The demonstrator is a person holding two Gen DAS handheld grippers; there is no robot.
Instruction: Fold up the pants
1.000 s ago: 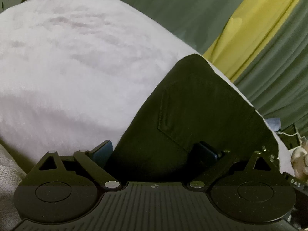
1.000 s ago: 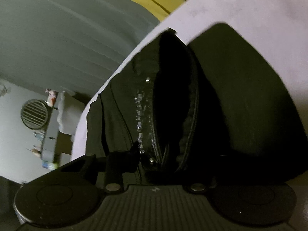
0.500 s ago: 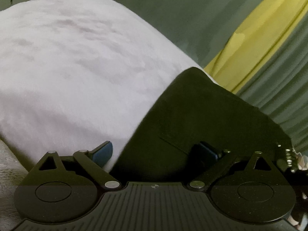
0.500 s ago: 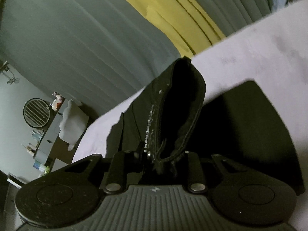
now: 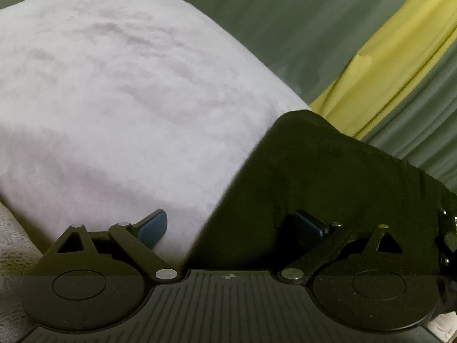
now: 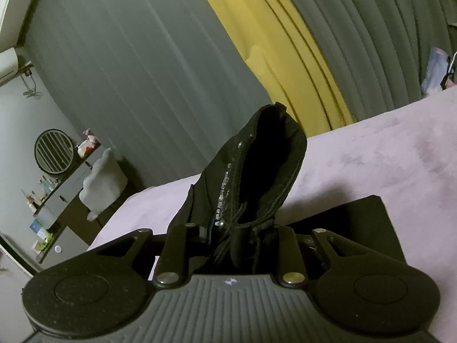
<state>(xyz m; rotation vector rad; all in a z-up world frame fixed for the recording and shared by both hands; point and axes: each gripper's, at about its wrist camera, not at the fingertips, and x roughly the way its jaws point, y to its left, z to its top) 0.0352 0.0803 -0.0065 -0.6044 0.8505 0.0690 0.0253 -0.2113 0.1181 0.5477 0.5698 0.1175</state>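
Black fabric pants lying on a pale lilac plush bedcover, one end lifted.

Left wrist view: the left gripper point(image 5: 232, 227) stands wide apart at the frame's bottom, one blue-padded finger over the pale lilac plush bedcover point(image 5: 120, 97), the other against the black fabric pants point(image 5: 328, 177), which lie flat and smooth at lower right. Right wrist view: the right gripper point(image 6: 234, 235) is clamped together on the bunched waistband, the pants point(image 6: 257, 171) rising at centre, zipper teeth showing; a flat part lies at lower right.
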